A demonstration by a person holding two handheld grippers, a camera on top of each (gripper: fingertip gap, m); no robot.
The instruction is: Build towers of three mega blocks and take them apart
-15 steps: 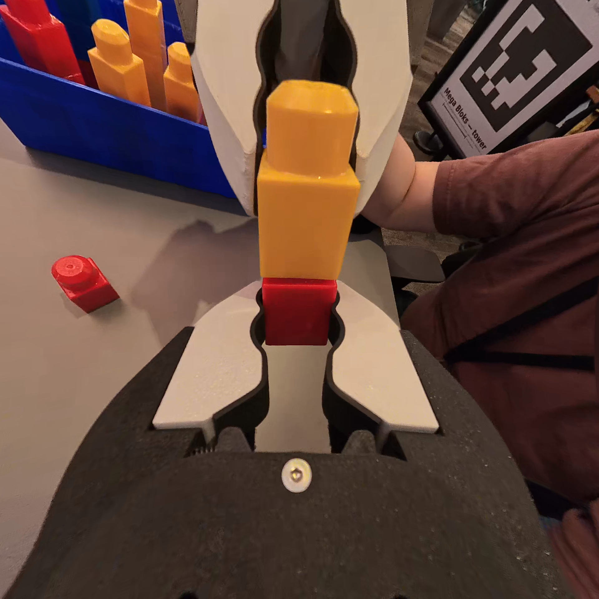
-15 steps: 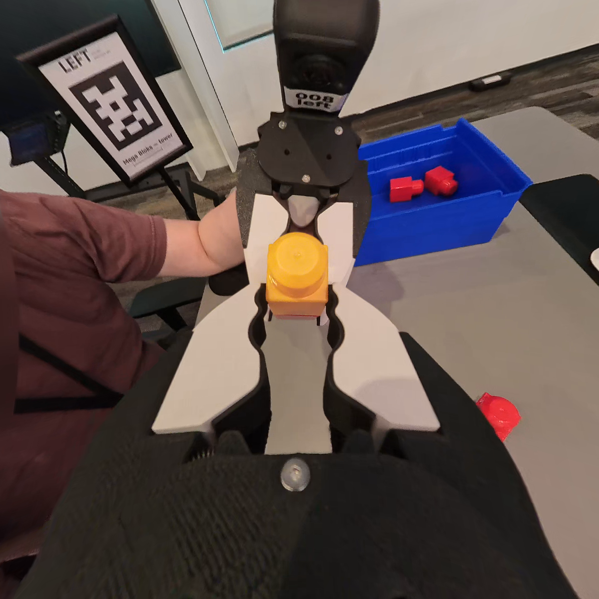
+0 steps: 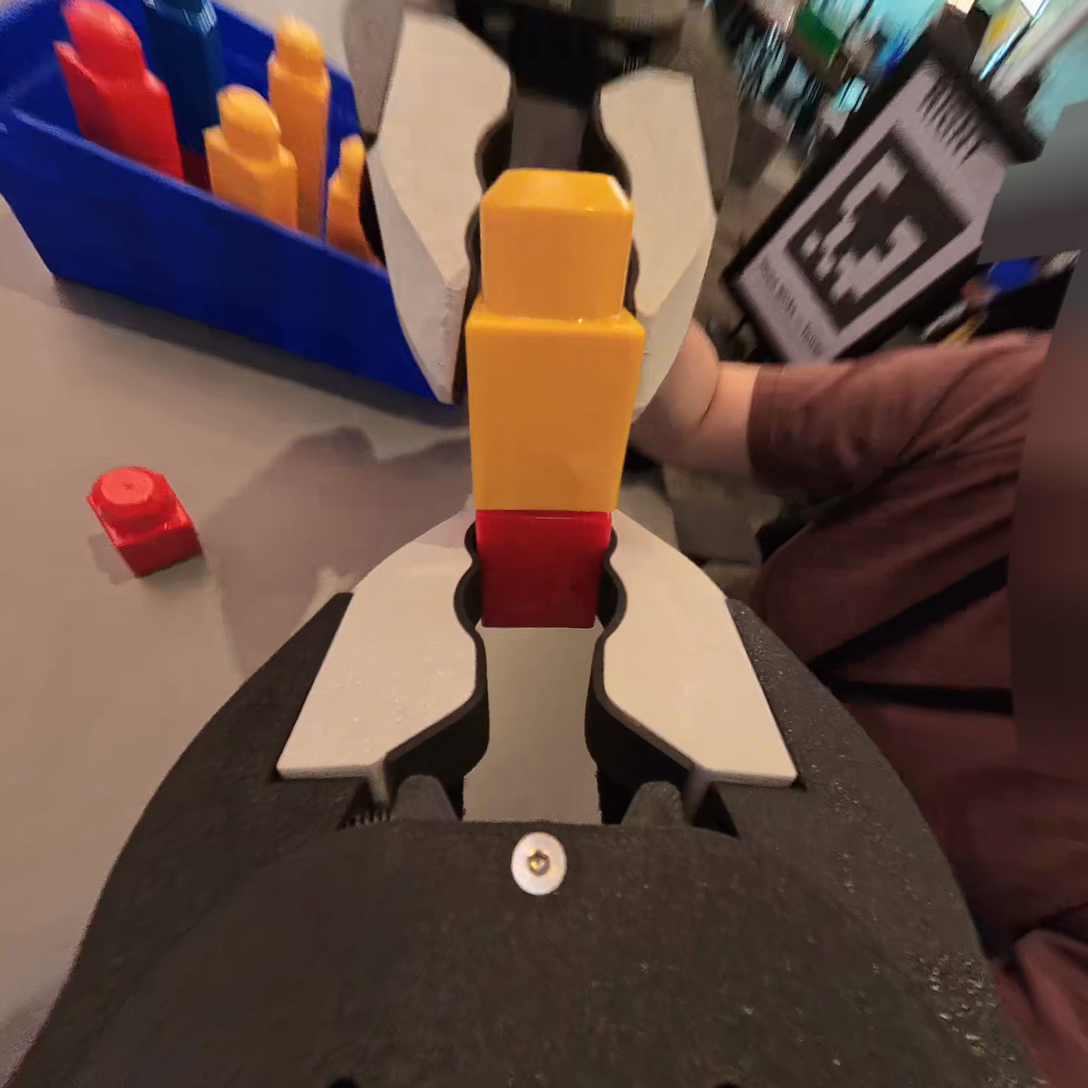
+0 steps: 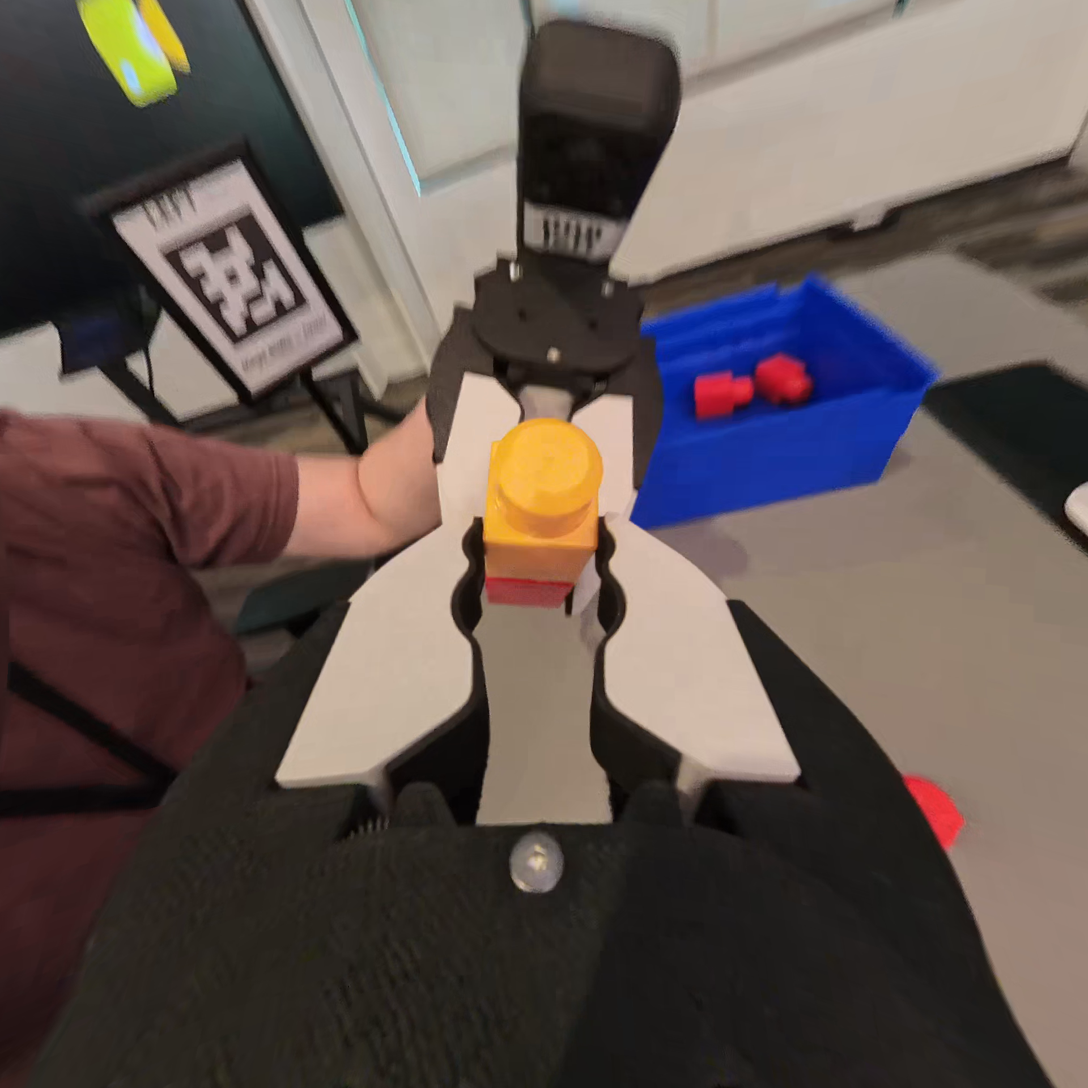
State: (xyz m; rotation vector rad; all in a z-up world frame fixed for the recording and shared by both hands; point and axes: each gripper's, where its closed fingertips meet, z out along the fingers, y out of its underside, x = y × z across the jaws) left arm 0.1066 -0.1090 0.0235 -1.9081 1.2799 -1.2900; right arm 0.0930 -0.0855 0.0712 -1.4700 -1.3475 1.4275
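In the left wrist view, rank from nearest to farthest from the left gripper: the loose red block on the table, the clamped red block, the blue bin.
1. Red block, clamped in the left gripper.
2. Loose red block, on the table, left.
3. Blue bin, far left, behind.

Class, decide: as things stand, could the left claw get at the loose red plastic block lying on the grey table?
Probably not yet: the left claw is clamped on the red bottom block of a stack. The loose red plastic block lies unobstructed on the grey table.
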